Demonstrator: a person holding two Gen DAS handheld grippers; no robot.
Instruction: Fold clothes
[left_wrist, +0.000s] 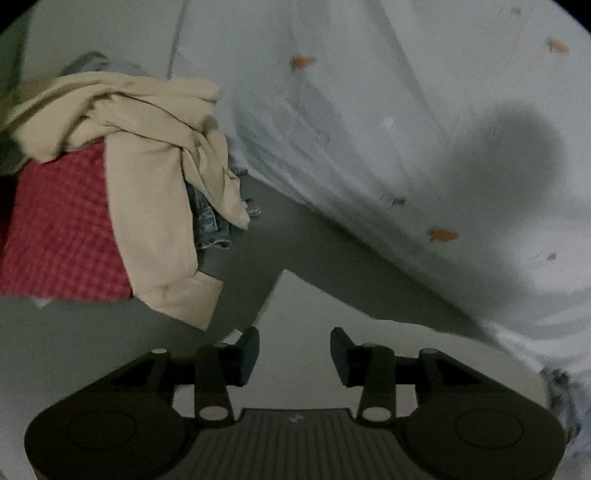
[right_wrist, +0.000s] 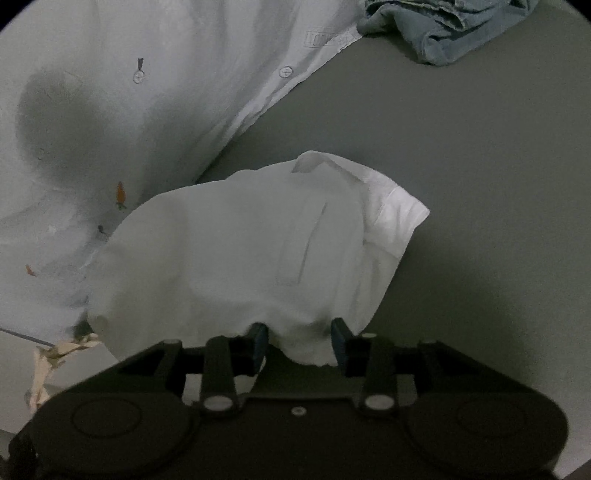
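The white shirt (right_wrist: 184, 92) lies spread on the grey desk (right_wrist: 461, 166), its sleeve (right_wrist: 240, 251) bunched up and draped between the right gripper (right_wrist: 299, 341) fingers, which stand apart. The left gripper (left_wrist: 294, 354) is spread, holding nothing. A beige garment (left_wrist: 147, 177) tops a red checked cloth (left_wrist: 62, 229); denim (right_wrist: 443, 29) lies beyond.

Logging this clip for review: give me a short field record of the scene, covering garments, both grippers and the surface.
surface: grey table
garment in work: white shirt with small orange motifs, spread flat
right gripper: fingers apart, a white sleeve bunched between them; grip cannot be confirmed
left gripper: open, empty, above the table edge
pile at left: beige garment draped over red checked cloth, denim beneath
far corner: blue denim garment, crumpled
fold state: sleeve lifted, not yet laid
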